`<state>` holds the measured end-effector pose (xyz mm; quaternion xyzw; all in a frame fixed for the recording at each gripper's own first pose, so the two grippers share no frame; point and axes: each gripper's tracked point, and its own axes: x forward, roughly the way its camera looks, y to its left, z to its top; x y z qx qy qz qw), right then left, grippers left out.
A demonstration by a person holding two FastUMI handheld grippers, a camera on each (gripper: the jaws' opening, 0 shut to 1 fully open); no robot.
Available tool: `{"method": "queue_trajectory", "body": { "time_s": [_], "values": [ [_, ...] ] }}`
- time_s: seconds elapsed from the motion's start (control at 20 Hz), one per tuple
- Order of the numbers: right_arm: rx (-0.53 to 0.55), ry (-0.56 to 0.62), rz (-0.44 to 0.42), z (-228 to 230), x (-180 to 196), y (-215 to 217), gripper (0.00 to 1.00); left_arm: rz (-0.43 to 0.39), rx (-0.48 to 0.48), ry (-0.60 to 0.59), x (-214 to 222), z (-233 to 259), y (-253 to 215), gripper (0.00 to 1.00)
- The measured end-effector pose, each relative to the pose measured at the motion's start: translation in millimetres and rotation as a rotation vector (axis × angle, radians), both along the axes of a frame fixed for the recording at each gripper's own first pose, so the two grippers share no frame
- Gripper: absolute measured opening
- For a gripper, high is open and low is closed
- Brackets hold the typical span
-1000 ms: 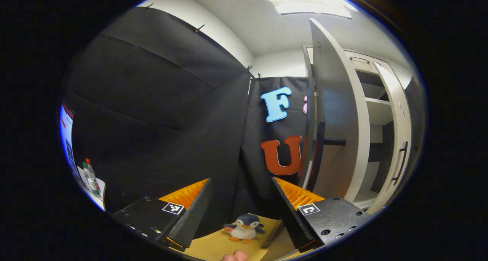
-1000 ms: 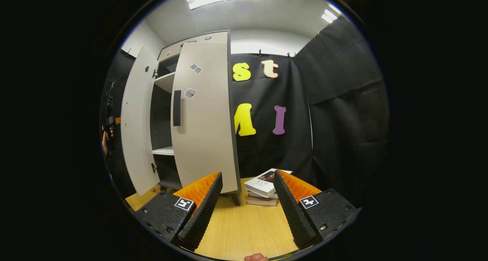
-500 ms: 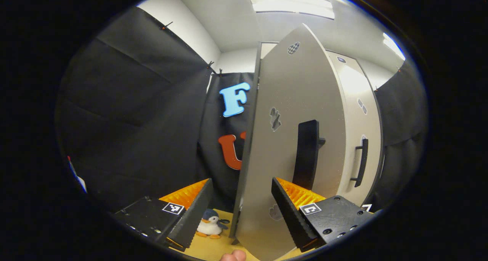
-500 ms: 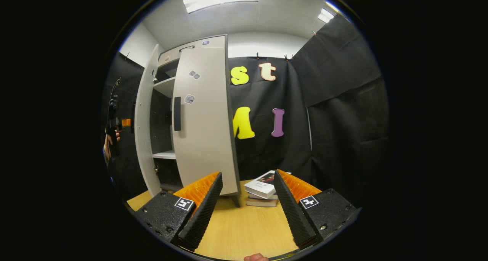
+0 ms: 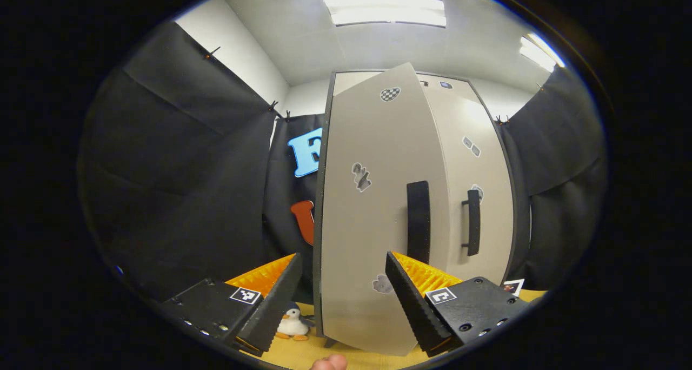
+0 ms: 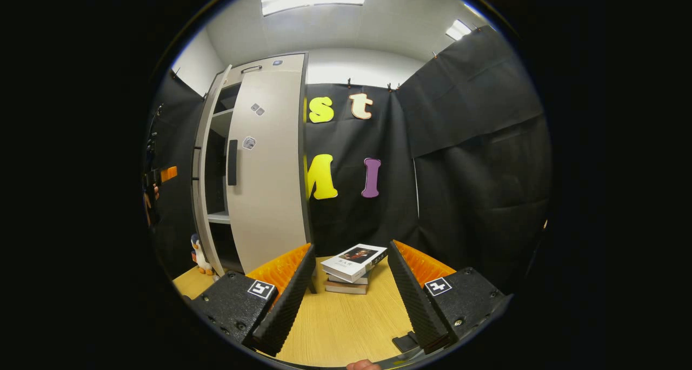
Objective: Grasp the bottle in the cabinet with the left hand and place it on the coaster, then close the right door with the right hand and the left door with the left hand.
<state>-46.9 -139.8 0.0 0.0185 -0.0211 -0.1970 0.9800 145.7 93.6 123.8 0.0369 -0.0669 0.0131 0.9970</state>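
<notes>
In the left gripper view the grey cabinet's left door [image 5: 373,213] stands close in front, partly swung in, its black handle [image 5: 418,221] just above my right fingertip. The right door [image 5: 478,186] lies flat against the cabinet with its handle [image 5: 473,222] beside it. My left gripper [image 5: 340,294] is open with nothing between its fingers. In the right gripper view the left door [image 6: 201,170] shows edge-on and ajar, with shelves [image 6: 219,217] in the gap beside the right door [image 6: 267,175]. My right gripper [image 6: 351,299] is open above the table. The left gripper [image 6: 157,178], in a hand, is at the far left.
A toy penguin [image 5: 292,324] sits on the wooden table by the cabinet's left foot and appears as the penguin [image 6: 199,253] in the right gripper view. A stack of books [image 6: 354,262] lies on the table [image 6: 346,326] right of the cabinet. Black cloth walls surround the booth.
The left door has swung from wide open to nearly shut, and the left gripper has followed round to face its front. The right gripper has drawn back and turned slightly right.
</notes>
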Motion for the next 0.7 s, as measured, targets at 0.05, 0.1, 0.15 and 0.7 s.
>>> {"method": "queue_trajectory", "body": {
  "time_s": [0.05,0.1,0.15,0.7],
  "values": [
    [0.003,0.002,0.010,-1.2,4.1,3.6,0.83,-0.011,-0.012,0.008,-2.7,-3.3,-4.4,0.99],
    [0.003,0.006,0.019,-2.7,8.3,6.9,0.83,-0.027,-0.028,0.016,-7.0,-5.5,-10.2,0.99],
    [0.002,0.008,0.019,-5.2,9.5,8.2,0.83,-0.047,-0.048,0.016,-11.4,-8.4,-16.9,0.99],
    [0.034,0.052,0.071,-19.4,29.1,24.5,0.83,-0.020,-0.144,0.051,-69.4,-81.1,-38.8,0.99]
  ]
}}
